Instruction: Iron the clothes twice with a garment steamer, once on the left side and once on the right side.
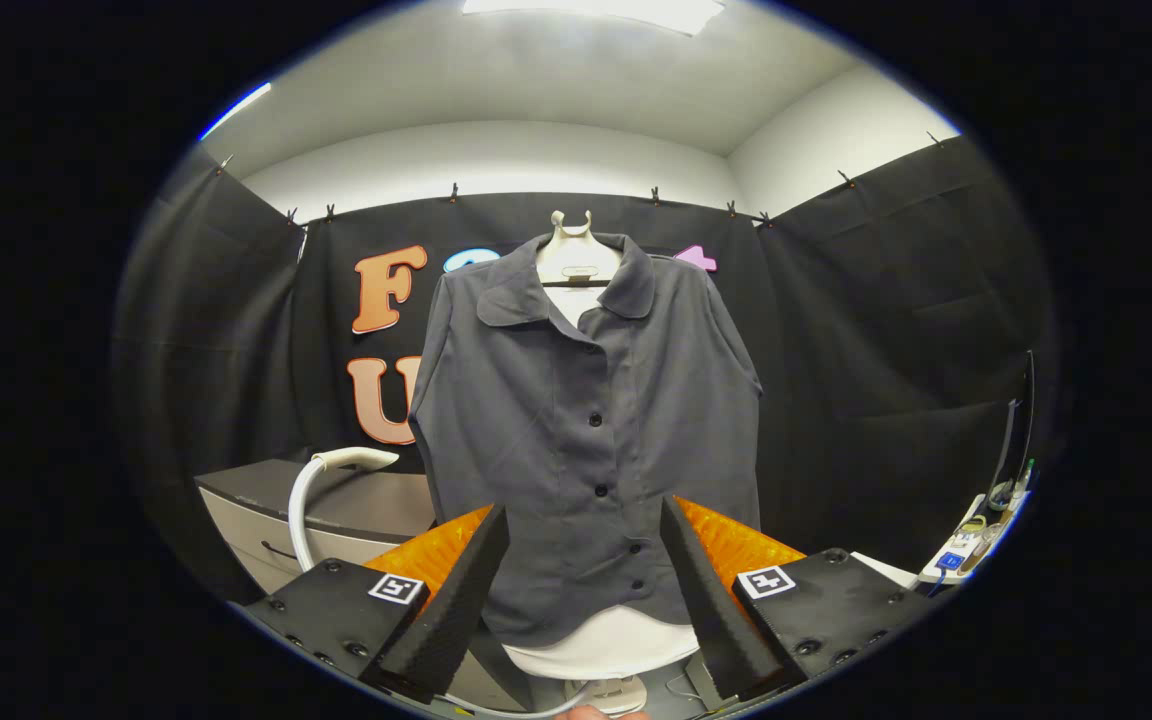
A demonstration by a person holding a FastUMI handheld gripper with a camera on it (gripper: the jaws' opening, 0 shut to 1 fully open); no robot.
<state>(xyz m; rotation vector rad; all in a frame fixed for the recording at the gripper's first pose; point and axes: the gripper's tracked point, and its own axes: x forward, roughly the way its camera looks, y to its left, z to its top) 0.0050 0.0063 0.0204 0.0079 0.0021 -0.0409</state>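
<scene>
In the gripper view, a dark grey button-front blouse [586, 420] hangs on a pale hanger form [573, 262] in front of the booth's black cloth wall, its front spread flat toward the camera so both halves of the placket can be reached by a steamer pass. The gripper [586, 590] is released: its two fingers stand wide apart with nothing between them, framing the blouse's lower hem, which lies beyond them. To the left of the blouse, over the near edge of a low grey cabinet [266, 520], the white steamer head [356, 460] rests on its curved hose [298, 510], apparently parked within easy reach. Judging by the empty fingers, the steamer is not yet picked up and neither side has been ironed; the next move probably means swinging left to take the handle.
</scene>
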